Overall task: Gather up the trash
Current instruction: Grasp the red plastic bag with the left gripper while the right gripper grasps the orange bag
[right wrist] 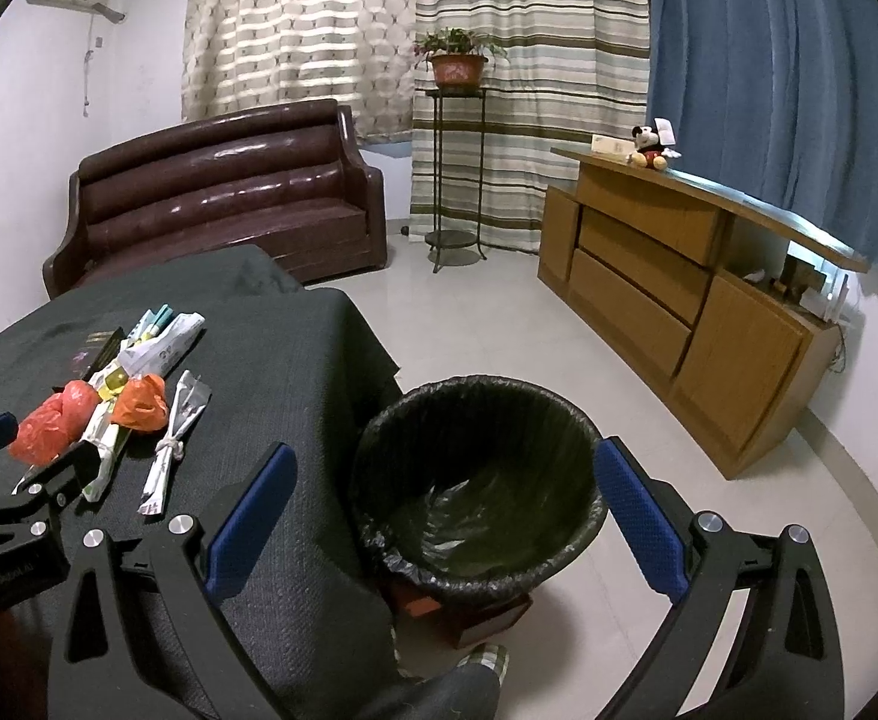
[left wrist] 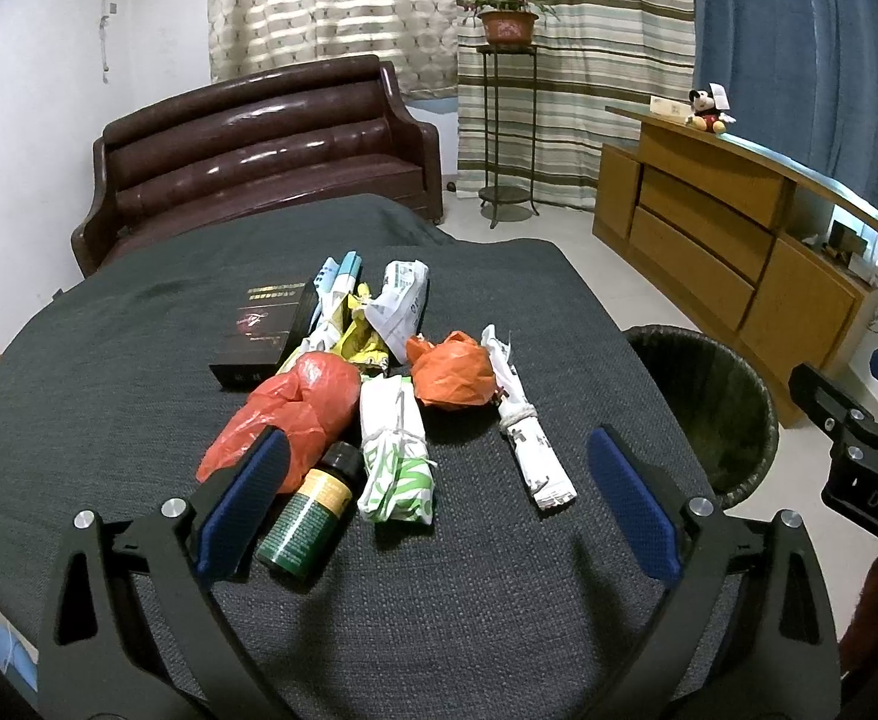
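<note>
Trash lies in a heap on the dark grey tablecloth point(left wrist: 138, 372): a red plastic bag point(left wrist: 294, 414), an orange bag point(left wrist: 454, 375), a green bottle with a black cap point(left wrist: 312, 510), a green-and-white tied wrapper point(left wrist: 396, 462), a white tied wrapper point(left wrist: 529, 438), a black box point(left wrist: 261, 330) and crumpled wrappers point(left wrist: 399, 300) behind. My left gripper point(left wrist: 439, 480) is open and empty, just short of the bottle and wrappers. My right gripper point(right wrist: 445, 510) is open and empty above the black-lined bin point(right wrist: 481, 480), which stands on the floor at the table's right edge.
A brown leather sofa point(left wrist: 258, 144) stands behind the table. A wooden cabinet point(right wrist: 679, 294) with a Mickey toy point(right wrist: 652, 147) lines the right wall. A plant stand point(right wrist: 454, 180) stands by the curtains. The right gripper also shows at the right edge of the left wrist view point(left wrist: 859, 450).
</note>
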`<move>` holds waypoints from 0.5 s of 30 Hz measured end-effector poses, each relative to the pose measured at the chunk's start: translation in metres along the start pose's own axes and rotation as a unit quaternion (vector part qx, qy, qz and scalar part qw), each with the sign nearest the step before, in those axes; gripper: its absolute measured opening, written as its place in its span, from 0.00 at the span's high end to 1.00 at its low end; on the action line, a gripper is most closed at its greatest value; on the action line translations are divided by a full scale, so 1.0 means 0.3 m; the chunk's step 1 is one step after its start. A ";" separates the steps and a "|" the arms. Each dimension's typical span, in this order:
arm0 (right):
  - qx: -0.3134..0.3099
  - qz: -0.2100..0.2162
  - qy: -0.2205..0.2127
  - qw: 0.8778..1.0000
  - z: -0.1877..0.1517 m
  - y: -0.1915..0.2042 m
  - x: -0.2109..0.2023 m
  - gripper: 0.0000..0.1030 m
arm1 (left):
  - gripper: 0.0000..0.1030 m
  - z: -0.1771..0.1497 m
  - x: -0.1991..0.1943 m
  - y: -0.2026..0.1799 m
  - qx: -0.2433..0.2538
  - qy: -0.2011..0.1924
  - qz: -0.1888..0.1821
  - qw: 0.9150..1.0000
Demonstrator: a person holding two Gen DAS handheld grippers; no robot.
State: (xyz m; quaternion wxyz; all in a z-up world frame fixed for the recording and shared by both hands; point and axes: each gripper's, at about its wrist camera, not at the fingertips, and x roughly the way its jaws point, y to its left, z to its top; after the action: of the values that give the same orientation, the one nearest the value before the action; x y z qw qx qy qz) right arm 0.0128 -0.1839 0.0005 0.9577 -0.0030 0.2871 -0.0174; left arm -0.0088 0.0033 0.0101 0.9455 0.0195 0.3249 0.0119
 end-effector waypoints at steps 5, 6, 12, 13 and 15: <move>-0.001 0.002 0.002 1.000 -0.013 0.005 0.012 0.07 | 0.13 -0.004 0.017 0.029 -0.002 0.006 0.005 1.000; 0.000 0.003 0.004 1.000 -0.013 0.011 0.018 0.07 | 0.13 -0.007 0.029 0.052 -0.006 0.010 0.009 1.000; 0.002 0.015 0.022 1.000 -0.022 0.033 0.048 0.38 | 0.22 -0.023 0.065 0.125 -0.016 0.028 0.021 0.999; 0.001 0.014 0.028 1.000 -0.024 0.037 0.056 0.42 | 0.25 -0.025 0.069 0.139 -0.015 0.031 0.024 0.999; 0.003 0.027 0.041 0.999 -0.027 0.054 0.080 0.42 | 0.25 -0.026 0.076 0.171 -0.016 0.035 0.028 0.999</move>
State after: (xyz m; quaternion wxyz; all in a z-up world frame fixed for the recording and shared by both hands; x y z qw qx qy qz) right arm 0.0287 -0.1686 -0.0198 0.9453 0.0081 0.3261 0.0078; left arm 0.0039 0.0557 -0.0078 0.9330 0.0128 0.3567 0.0447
